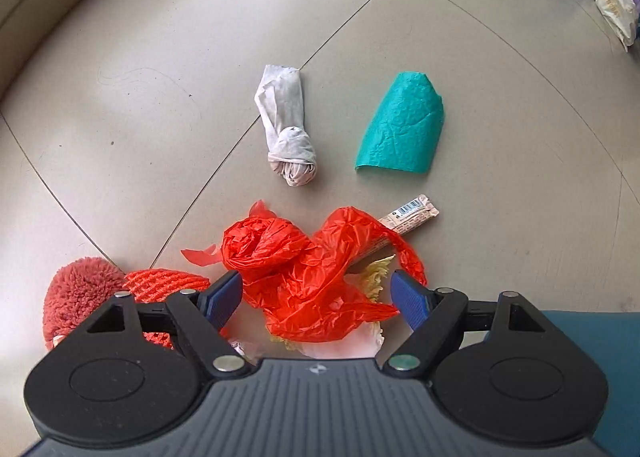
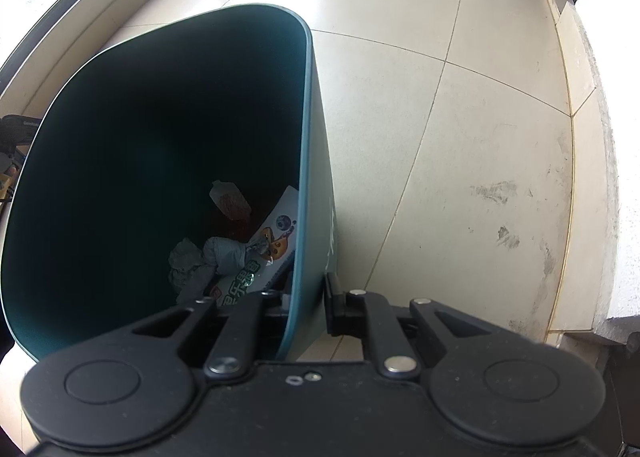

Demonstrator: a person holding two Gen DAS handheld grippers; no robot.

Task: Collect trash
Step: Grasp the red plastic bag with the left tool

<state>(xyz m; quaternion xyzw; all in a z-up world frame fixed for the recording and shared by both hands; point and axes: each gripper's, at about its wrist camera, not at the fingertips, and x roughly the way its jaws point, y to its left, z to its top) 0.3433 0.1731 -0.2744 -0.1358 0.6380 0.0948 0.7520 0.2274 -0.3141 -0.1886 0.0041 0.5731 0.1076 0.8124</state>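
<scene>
In the left wrist view my left gripper point(image 1: 316, 291) is open just above a crumpled red plastic bag point(image 1: 308, 269) on the tiled floor, one finger on each side of it. A pale leafy scrap point(image 1: 374, 277) and a snack wrapper point(image 1: 410, 215) lie partly under the bag. Farther off lie a knotted white tissue point(image 1: 286, 125) and a teal piece of paper point(image 1: 404, 125). In the right wrist view my right gripper point(image 2: 306, 303) is shut on the wall of a dark teal trash bin point(image 2: 316, 161). Several wrappers and papers point(image 2: 240, 253) lie inside.
A red fluffy slipper point(image 1: 80, 289) lies at the lower left, beside the left finger. A teal surface point(image 1: 600, 357) shows at the lower right. A white plastic bag point(image 1: 616, 9) sits far back right. A raised stone step point(image 2: 592, 137) runs along the right.
</scene>
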